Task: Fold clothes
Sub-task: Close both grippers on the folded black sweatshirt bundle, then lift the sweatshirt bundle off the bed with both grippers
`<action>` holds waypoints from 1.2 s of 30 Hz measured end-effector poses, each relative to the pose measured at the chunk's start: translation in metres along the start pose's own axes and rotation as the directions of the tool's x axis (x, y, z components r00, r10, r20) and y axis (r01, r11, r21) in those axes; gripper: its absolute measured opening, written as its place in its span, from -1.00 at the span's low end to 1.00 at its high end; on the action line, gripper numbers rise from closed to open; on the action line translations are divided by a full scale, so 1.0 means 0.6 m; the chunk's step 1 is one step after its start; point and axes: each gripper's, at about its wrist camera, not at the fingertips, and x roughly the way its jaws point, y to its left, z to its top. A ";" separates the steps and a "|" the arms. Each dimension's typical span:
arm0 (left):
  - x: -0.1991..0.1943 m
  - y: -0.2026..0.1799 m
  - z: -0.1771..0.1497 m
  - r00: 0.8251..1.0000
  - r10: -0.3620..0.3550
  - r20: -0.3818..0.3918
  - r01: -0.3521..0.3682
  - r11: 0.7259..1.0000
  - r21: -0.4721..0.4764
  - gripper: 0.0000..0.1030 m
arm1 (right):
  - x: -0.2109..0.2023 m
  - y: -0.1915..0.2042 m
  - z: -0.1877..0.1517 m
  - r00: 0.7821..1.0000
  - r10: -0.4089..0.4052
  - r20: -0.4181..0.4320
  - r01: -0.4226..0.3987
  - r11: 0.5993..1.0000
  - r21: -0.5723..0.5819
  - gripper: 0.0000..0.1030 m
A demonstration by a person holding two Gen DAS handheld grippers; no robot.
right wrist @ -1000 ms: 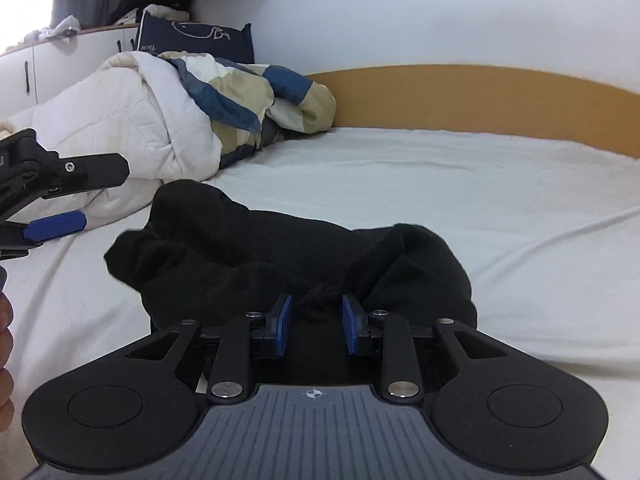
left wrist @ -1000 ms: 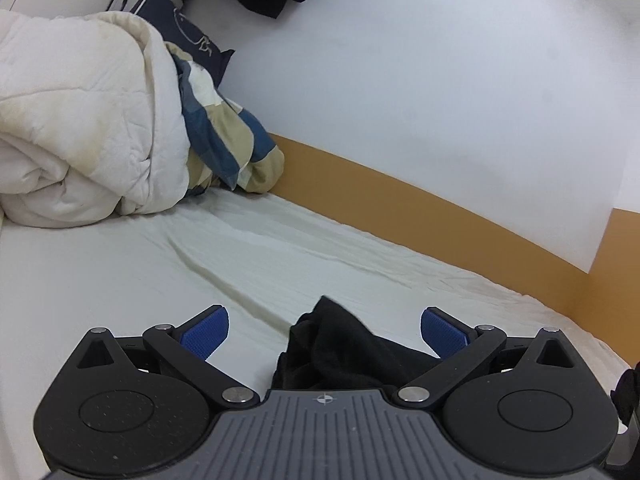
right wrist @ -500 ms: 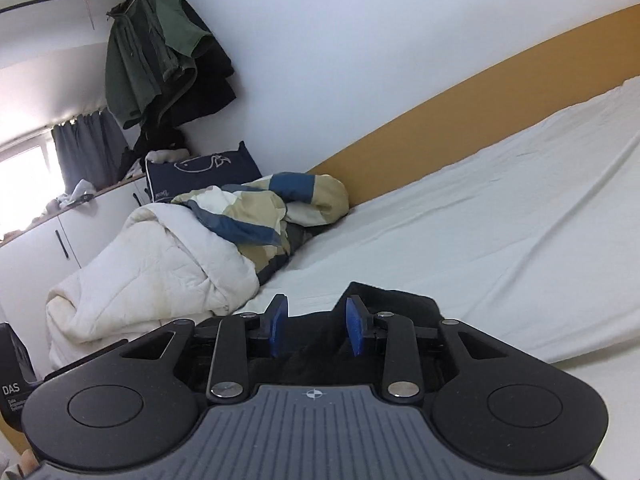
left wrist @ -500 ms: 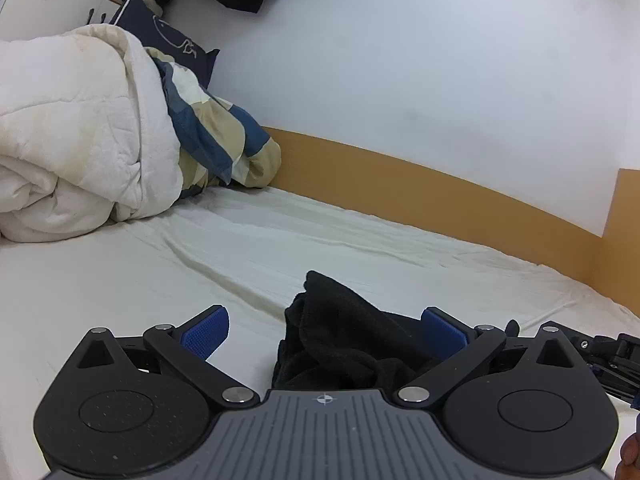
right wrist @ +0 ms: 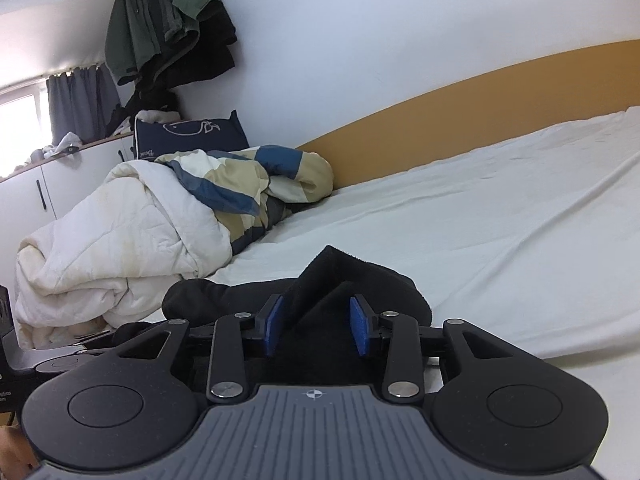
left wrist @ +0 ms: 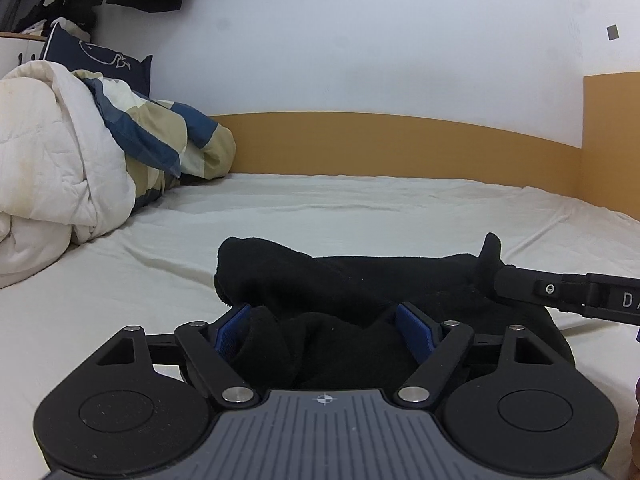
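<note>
Left wrist: black garment (left wrist: 360, 280) hides right tool (left wrist: 494, 280) tips.

Black garment (left wrist: 360, 280) — white sheet (left wrist: 360, 208) — blue-and-beige checked duvet (left wrist: 160, 140).

The black garment (left wrist: 360, 280)'s near edge is hidden behind the left hand-held gripper (left wrist: 325, 330)

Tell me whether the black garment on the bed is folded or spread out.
Neither: the black fleece garment lies bunched in a rumpled heap on the white bed sheet, with no flat layers or neat edges.
</note>
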 end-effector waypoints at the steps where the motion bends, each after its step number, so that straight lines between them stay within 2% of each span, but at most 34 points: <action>1: 0.003 0.003 -0.002 1.000 -0.002 -0.011 0.002 1.000 -0.011 0.55 | -0.001 0.000 -0.001 1.000 0.003 0.001 -0.003 1.000 0.003 -0.17; 4: 0.012 0.013 -0.007 0.999 -0.012 -0.043 0.010 0.999 -0.051 0.65 | 0.001 -0.001 0.001 1.000 0.002 0.005 -0.002 1.000 0.009 -0.16; 8: 0.026 0.038 -0.012 0.995 -0.049 -0.087 0.036 0.988 -0.153 0.72 | -0.002 -0.006 0.000 1.000 -0.011 0.017 0.010 1.000 0.024 -0.15; 12: 0.024 0.030 -0.013 0.997 -0.031 -0.077 0.022 0.992 -0.126 0.72 | -0.008 -0.017 0.002 0.998 -0.031 0.046 0.028 0.998 0.062 -0.01; 14: 0.013 0.027 -0.011 0.999 -0.015 -0.039 0.011 0.994 -0.111 0.71 | -0.014 -0.022 0.002 0.996 -0.048 0.072 0.042 0.996 0.078 0.00; 17: -0.023 0.017 -0.001 0.997 0.033 0.076 -0.028 0.997 -0.071 0.70 | -0.021 -0.036 0.002 0.993 -0.068 0.098 0.057 0.993 0.106 0.11; 20: -0.047 0.025 0.009 0.990 0.028 0.139 -0.012 0.993 -0.117 0.79 | -0.018 -0.044 0.000 0.993 -0.077 0.092 0.064 0.989 0.136 0.18; 22: -0.052 0.031 0.014 0.988 0.023 0.151 0.000 0.989 -0.150 0.85 | -0.016 -0.047 -0.002 0.993 -0.078 0.087 0.065 0.987 0.146 0.20; 24: -0.040 0.028 0.013 0.994 0.002 0.105 0.013 0.989 -0.145 0.91 | -0.014 -0.046 -0.005 0.993 -0.085 0.084 0.072 0.986 0.150 0.34; 30: 0.007 0.019 -0.001 0.998 -0.012 -0.057 0.005 0.992 -0.125 0.93 | -0.009 -0.048 -0.006 0.994 -0.080 0.077 0.067 0.984 0.165 0.41; 33: 0.014 0.029 -0.004 0.996 -0.023 -0.084 0.008 0.986 -0.168 0.99 | -0.007 -0.048 -0.007 0.994 -0.079 0.070 0.066 0.983 0.169 0.46; 36: 0.008 0.023 -0.005 0.997 -0.015 -0.074 0.003 0.987 -0.158 0.99 | -0.004 -0.048 -0.007 0.995 -0.078 0.063 0.066 0.983 0.174 0.54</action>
